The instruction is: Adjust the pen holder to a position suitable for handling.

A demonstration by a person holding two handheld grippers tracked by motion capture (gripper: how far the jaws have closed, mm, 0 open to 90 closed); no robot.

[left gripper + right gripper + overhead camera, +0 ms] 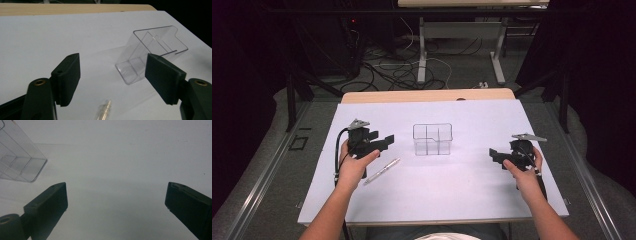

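Note:
A clear plastic organizer box [432, 139] with inner dividers stands upright at the middle of the white table [472, 190]. A clear pen [382, 171] lies on the table to the box's left, just right of the person's left hand. My left gripper [388, 142] is held open above the table, left of the box; its view shows the box [150, 57] ahead and the pen's tip [103, 110] below, between the jaws. My right gripper [495, 156] is open at the right, jaws toward the box, whose corner [20, 162] lies at upper left.
The white sheet covers a wooden tabletop whose far edge [427, 95] shows. Beyond it are table legs and cables [412, 65] on the floor. Bare white surface lies in front of the box and between both hands.

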